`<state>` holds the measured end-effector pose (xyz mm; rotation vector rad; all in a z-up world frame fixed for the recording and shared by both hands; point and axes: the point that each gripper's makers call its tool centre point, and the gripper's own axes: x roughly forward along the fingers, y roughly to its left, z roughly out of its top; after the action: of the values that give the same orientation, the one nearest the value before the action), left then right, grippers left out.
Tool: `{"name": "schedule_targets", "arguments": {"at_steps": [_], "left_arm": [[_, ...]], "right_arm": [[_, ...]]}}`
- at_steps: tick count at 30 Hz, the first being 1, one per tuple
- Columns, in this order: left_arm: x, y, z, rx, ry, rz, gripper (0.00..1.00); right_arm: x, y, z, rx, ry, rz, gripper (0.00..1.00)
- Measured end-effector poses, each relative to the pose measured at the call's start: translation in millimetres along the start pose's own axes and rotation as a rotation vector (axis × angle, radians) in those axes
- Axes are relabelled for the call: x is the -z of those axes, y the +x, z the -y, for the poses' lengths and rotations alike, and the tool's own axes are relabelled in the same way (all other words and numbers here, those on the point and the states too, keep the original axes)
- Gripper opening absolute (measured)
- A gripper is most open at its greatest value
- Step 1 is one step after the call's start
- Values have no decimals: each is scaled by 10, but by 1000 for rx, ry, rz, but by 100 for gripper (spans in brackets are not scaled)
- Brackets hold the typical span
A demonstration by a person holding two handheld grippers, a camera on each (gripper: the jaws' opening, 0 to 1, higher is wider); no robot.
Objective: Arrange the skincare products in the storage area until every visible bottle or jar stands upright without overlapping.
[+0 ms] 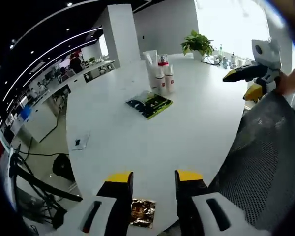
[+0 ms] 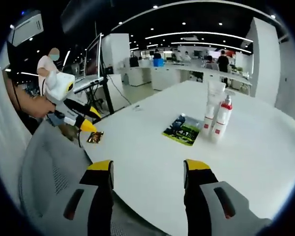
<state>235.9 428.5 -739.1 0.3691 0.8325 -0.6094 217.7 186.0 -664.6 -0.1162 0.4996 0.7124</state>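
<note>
Currently your left gripper (image 1: 154,177) is spread wide, holding nothing, above the white table (image 1: 137,142) edge. Your right gripper (image 2: 148,166) likewise gapes empty. Skincare bottles (image 2: 217,114) stand upright beside a green packet (image 2: 183,130).

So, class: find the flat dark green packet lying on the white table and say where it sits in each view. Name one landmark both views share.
Left gripper view: the green packet lies above centre on the white table, just below the cluster of white bottles.
Right gripper view: the packet lies right of centre, just left of the bottles.
Shared landmark: the white bottles beside it.
</note>
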Motion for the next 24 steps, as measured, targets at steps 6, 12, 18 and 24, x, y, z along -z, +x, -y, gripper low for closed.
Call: {"name": "schedule_targets", "arguments": {"at_steps": [6, 12, 18, 24], "left_arm": [[401, 102, -107, 71, 51, -111, 48], [586, 159, -252, 72, 188, -185, 54], [706, 258, -244, 130, 188, -233, 64], [747, 318, -243, 144, 146, -265, 61]], "right_arm": [[18, -1, 30, -5, 13, -5, 55], [60, 26, 40, 16, -27, -23, 54], [98, 40, 3, -8, -46, -43, 54], [119, 53, 18, -6, -49, -52, 53]]}}
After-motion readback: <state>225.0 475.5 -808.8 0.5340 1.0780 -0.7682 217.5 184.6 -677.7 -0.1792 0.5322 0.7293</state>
